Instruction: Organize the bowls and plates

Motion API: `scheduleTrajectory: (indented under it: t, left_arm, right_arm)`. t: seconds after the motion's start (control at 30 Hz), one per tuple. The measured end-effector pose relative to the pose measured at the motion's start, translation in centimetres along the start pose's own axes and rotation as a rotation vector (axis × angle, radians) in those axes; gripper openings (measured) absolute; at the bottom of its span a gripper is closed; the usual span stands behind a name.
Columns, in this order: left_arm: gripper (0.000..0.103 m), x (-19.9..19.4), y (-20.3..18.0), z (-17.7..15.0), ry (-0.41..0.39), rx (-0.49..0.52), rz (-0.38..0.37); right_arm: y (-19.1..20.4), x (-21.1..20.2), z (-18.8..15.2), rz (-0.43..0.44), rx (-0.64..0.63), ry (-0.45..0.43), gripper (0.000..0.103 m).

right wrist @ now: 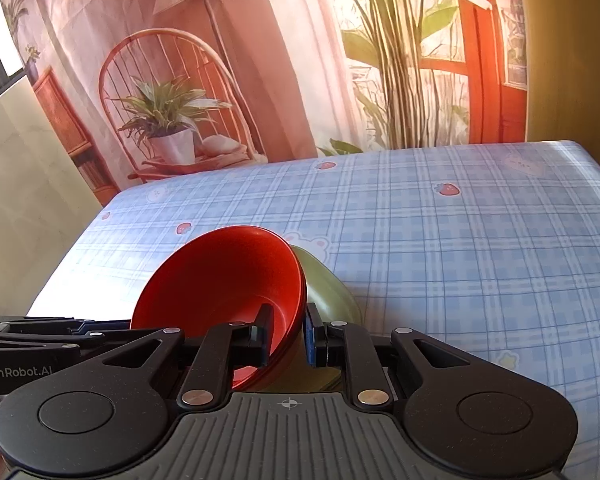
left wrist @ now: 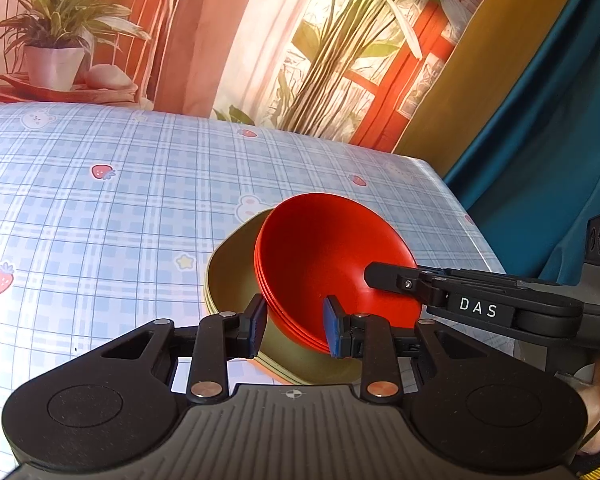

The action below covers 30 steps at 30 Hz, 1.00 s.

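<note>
Gripping a tilted stack of red bowls (left wrist: 320, 256) from two sides, I am holding it over the olive-green bowls (left wrist: 236, 276) that are sitting on the table (left wrist: 100, 220). My left gripper (left wrist: 294, 330) is pinching the near rim of the red stack: one blue-padded finger (left wrist: 332, 330) is lying inside the bowl, the other outside, against the layered red edges. My right gripper (right wrist: 286, 336) is pressing almost fully together on the opposite rim, one finger (right wrist: 262, 330) inside the red bowl (right wrist: 224, 288), the other finger with its blue pad (right wrist: 310, 338) against the outer wall. In the left wrist view my right gripper (left wrist: 374, 278) is reaching in from the right, its tip lying on the red inner surface.

The red stack is leaning steeply, its opening facing toward the right edge of the left wrist view. Its lower edge is dipping into the green stack; whether it is touching there I cannot tell. The green bowl (right wrist: 328, 292) is showing just behind the red one in the right wrist view. A blue checked cloth printed with strawberries and bears is covering the table. Behind it is hanging a printed backdrop (right wrist: 260, 80) showing a chair, a potted plant and a window.
</note>
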<state>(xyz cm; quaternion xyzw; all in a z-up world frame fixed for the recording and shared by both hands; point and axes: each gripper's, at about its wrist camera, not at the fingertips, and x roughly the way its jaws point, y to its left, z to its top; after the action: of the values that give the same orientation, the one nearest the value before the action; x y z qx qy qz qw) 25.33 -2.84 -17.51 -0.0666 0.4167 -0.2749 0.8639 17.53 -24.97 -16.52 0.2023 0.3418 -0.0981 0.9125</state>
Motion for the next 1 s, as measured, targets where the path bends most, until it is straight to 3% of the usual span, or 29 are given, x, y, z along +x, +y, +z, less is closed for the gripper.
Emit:
scheduleTrajectory:
  t: [0.4,0.47,0.6,0.8,0.87,1.0]
  left_arm:
    - [0.032,1.3,0.5,-0.5,0.024,0.015,0.03]
    - [0.033,1.3,0.3,-0.4,0.024,0.022,0.038]
    - [0.042,0.8,0.0,-0.2,0.013,0.032,0.059]
    - [0.057,-0.8,-0.8,0.4,-0.019,0.06,0.126]
    - [0.061,-1.6,-1.1,0.6,-0.034,0.067,0.145]
    - [0.08,-3.5,-2.1,0.9,-0.083,0.101,0.19]
  right_arm:
    - [-0.1,1.7,-0.7,-0.01,-0.004,0.029,0.017]
    - [-0.2,1.5,-0.7,-0.014,-0.005,0.026,0.023]
    - [-0.3,0.9,-0.6,-0.014,-0.001,0.006,0.025]
    - [-0.3,-0.7,-0.2,-0.033,-0.007,-0.032,0.04]
    - [-0.4,-1.4,-0.1,-0.033,-0.002,-0.053,0.054]
    - [-0.4,-3.2,0.4,-0.034,-0.009,-0.09,0.068]
